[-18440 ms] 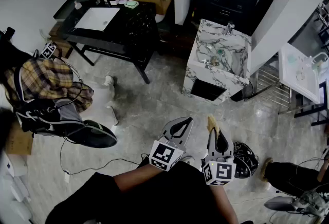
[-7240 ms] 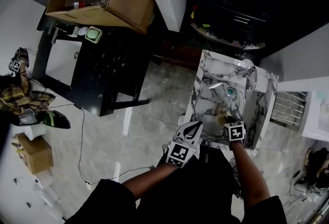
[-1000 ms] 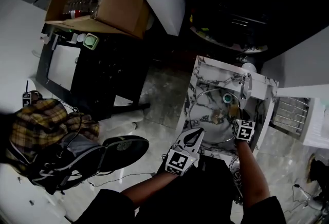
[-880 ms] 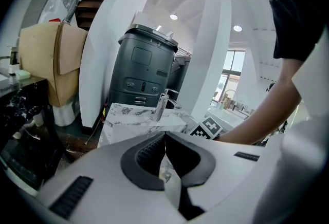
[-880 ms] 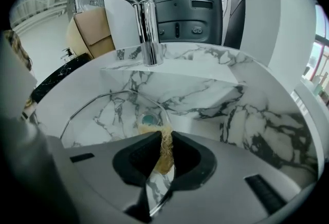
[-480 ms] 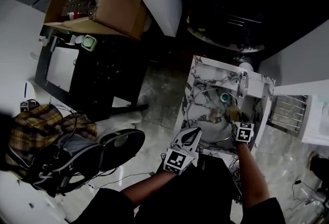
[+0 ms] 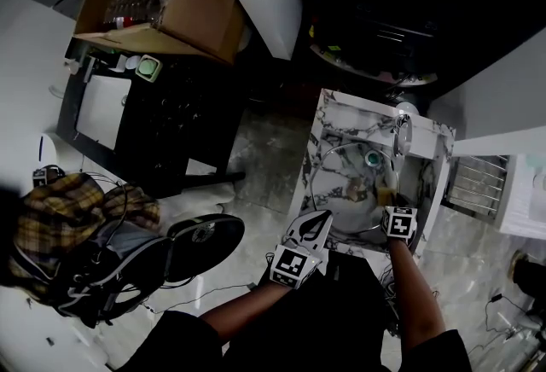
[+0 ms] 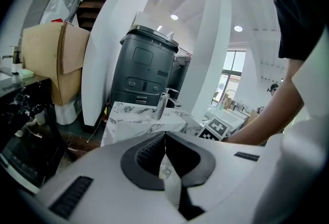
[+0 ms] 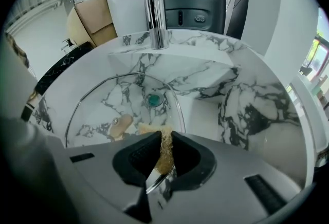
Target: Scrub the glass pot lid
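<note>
Glass pot lid (image 9: 123, 99) lay in the sink (image 9: 247, 99), which I judged steadied it. My right gripper (image 9: 164, 134) had its jaws pinching a scouring pad (image 9: 165, 159) at its five o'clock rim. My left gripper (image 8: 165, 134), jaws pressed together, empty, hung clear at seven o'clock.

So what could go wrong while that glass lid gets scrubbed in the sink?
Nothing steadies the glass pot lid: the left gripper is shut, empty, outside the marble sink, so the lid might skid against the basin. The right gripper pinches only a thin scrub sponge; pressing hard, its jaw tips could scrape the glass.
</note>
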### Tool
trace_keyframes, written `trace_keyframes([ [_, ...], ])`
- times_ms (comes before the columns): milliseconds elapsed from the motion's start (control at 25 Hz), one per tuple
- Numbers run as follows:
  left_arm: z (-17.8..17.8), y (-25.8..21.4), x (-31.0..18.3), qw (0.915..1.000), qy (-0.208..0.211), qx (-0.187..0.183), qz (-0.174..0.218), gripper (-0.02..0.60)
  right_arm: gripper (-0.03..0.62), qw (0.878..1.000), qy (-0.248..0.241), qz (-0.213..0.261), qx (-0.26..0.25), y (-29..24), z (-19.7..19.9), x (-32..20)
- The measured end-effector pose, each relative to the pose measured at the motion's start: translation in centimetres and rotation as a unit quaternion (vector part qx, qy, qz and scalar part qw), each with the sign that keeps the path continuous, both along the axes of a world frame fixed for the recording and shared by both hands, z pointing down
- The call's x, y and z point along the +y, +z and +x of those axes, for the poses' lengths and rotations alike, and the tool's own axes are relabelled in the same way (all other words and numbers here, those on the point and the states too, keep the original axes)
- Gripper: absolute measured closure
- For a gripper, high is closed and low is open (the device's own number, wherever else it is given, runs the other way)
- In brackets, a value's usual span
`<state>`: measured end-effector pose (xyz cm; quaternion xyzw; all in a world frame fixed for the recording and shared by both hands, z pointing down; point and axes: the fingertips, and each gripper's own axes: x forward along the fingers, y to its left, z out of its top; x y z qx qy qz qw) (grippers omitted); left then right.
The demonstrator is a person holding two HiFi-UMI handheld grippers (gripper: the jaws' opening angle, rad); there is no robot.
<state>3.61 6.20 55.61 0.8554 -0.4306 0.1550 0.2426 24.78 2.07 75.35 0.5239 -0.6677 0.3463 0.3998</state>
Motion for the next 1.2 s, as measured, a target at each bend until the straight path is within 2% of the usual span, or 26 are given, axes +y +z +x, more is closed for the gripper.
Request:
trace_keyframes([
  [160, -0.4, 0.1, 0.2, 0.9999, -0.009, 0.011, -0.006, 0.565, 0.531, 1.000, -0.005, -0.007, -0.003, 0.0, -0.5, 0.8],
  [720, -1.4, 0.7, 0.5, 0.9998, -0.017, 0.010, -0.002, 0.565, 0.531, 0.997, -0.058, -0.054, -0.012, 0.3, -3.1, 2.8],
  [1200, -3.4, 0.3, 0.3, 0.9997, -0.018, 0.018, 0.003, 0.565, 0.531, 0.989, -0.109, -0.096, -0.020, 0.1, -7.2, 3.8],
])
